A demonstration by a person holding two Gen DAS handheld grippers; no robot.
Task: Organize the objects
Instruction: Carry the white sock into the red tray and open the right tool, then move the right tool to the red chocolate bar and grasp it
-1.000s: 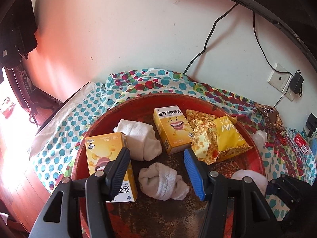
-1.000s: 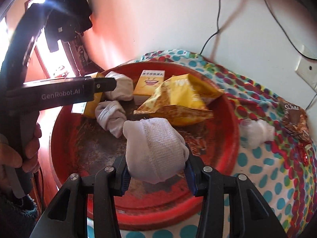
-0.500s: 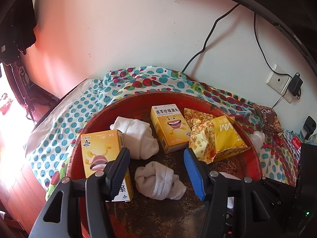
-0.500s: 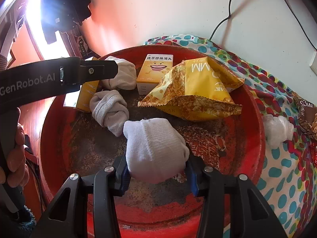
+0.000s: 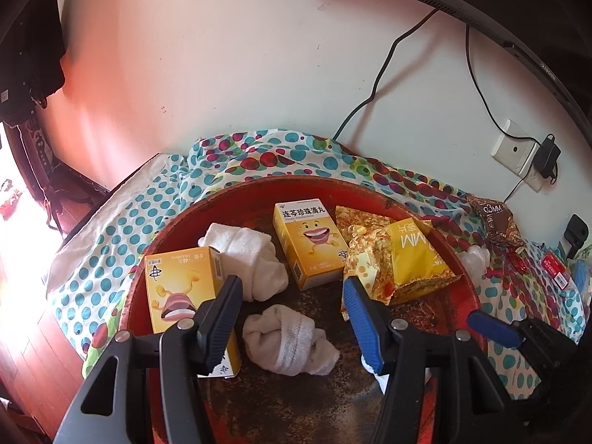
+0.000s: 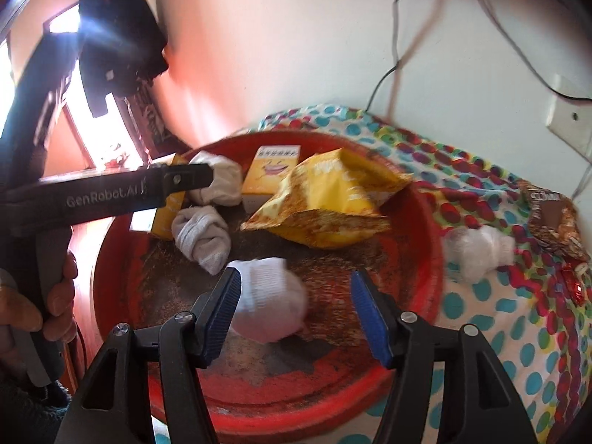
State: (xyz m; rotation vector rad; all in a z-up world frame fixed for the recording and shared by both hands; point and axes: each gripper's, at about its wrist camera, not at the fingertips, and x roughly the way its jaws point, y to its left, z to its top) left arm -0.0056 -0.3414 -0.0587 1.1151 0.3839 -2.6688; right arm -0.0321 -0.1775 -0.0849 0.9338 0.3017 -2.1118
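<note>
A round red tray holds two yellow boxes, a yellow snack bag and rolled white socks. My right gripper is open over the tray; a white sock roll lies on the tray floor between its fingers, close to the left finger. My left gripper is open and empty above the tray, over the knotted sock. The right gripper's blue fingertip shows at the right in the left wrist view.
The tray sits on a polka-dot cloth. Another white sock roll and a brown snack packet lie on the cloth right of the tray. A wall with cables and a socket is behind. The left gripper's arm crosses the right view.
My right gripper has opened and let go of the white sock roll, which now rests in the tray. The left gripper stays open, nearly still.
</note>
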